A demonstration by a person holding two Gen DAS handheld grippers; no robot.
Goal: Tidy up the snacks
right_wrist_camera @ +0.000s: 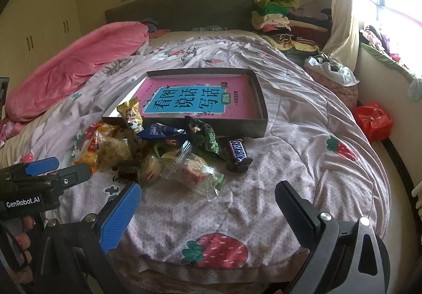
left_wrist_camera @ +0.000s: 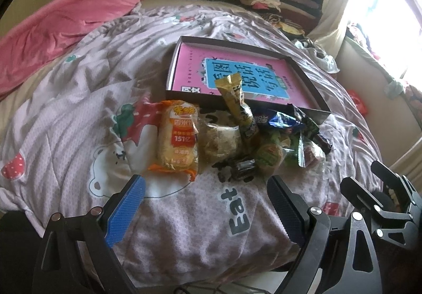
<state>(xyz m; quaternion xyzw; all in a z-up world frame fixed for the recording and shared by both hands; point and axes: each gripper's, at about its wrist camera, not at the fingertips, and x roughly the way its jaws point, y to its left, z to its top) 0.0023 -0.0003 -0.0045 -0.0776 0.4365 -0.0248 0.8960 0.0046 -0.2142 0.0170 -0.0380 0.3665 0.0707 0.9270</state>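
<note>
A heap of wrapped snacks lies on the bed in front of a shallow dark box [left_wrist_camera: 313, 88] [right_wrist_camera: 259, 99] whose bottom shows a pink and blue book cover. The heap holds an orange rice cracker pack [left_wrist_camera: 176, 140], a yellow wrapper [left_wrist_camera: 237, 99] [right_wrist_camera: 130, 114] leaning on the box rim, a Snickers bar [right_wrist_camera: 238, 153] and a clear packet [right_wrist_camera: 195, 172]. My left gripper [left_wrist_camera: 205, 188] hovers open just short of the heap. My right gripper [right_wrist_camera: 208, 196] is open too, close to the clear packet. Neither holds anything.
A strawberry-print quilt [right_wrist_camera: 303, 141] covers the bed. A pink blanket [left_wrist_camera: 58, 28] is bunched at the far left. Folded clothes [right_wrist_camera: 274, 14] pile up by the headboard. A red bag [right_wrist_camera: 373, 120] and a white bag [right_wrist_camera: 332, 70] sit at the right edge, by the window.
</note>
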